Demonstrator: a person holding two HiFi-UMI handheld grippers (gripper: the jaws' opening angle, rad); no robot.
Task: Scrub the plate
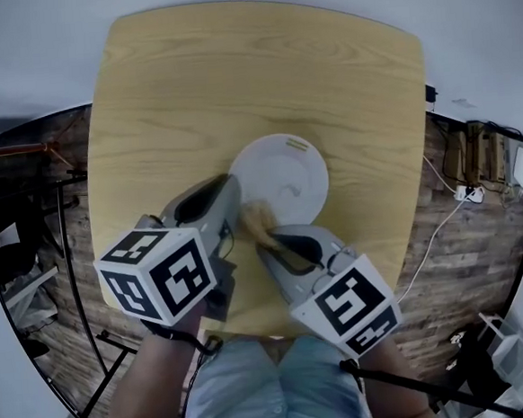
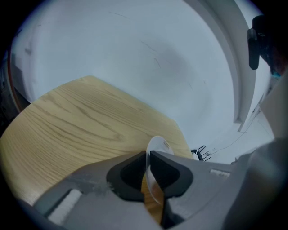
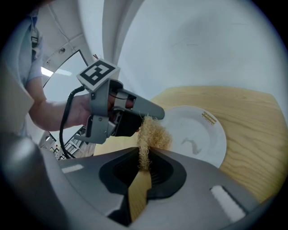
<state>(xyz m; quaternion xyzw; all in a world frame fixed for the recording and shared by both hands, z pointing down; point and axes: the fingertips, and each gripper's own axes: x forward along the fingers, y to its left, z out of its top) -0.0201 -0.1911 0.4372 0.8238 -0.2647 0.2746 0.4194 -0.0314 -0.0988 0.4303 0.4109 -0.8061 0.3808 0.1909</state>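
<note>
Two grippers meet at the white plate (image 1: 281, 170), which sits about mid-table (image 1: 233, 71), somewhat toward the near edge. The left gripper (image 2: 148, 157) pinches the plate's near-left rim between its jaws. The right gripper (image 3: 145, 157) clamps a tan fibrous scrubber (image 3: 152, 134), which touches the plate's near rim.

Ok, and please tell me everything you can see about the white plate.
The plate is round, white and glossy, like ceramic, with a shallow well and a wide rim. A small gold mark sits on its far rim and a grey smear near its middle. It seems to lie flat on the wooden table. The left gripper is shut on its left rim, and the scrubber, tan and fibrous, held in the right gripper, touches its near rim.
</note>
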